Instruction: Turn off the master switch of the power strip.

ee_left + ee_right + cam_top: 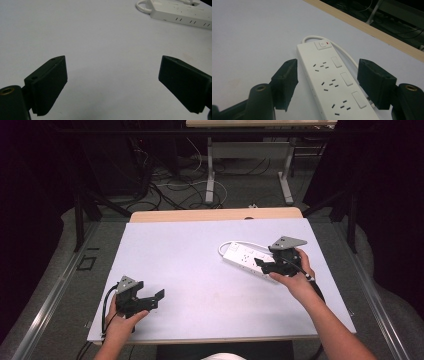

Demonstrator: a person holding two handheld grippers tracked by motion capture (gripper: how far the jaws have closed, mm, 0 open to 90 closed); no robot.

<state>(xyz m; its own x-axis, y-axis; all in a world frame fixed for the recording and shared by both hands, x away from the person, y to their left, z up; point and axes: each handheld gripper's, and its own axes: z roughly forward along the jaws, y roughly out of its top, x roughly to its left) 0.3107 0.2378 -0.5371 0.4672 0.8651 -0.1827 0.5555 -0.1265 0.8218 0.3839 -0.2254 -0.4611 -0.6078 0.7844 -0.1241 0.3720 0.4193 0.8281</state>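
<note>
A white power strip [246,258] [332,82] with several sockets and a switch at its far end lies flat at the right of the table; its white cable [348,53] loops back beside it. My right gripper [263,264] [328,86] is open, its two jaws standing either side of the strip without touching it. My left gripper [155,298] [112,85] rests open near the table's front left, nothing between its jaws. The strip [181,13] lies far off at the top right of the left gripper view.
The table [190,270] has a pale lilac top with a wooden strip [215,214] along its far edge. Beyond it are a second desk's legs [210,170] and tangled cables [170,185] on the floor.
</note>
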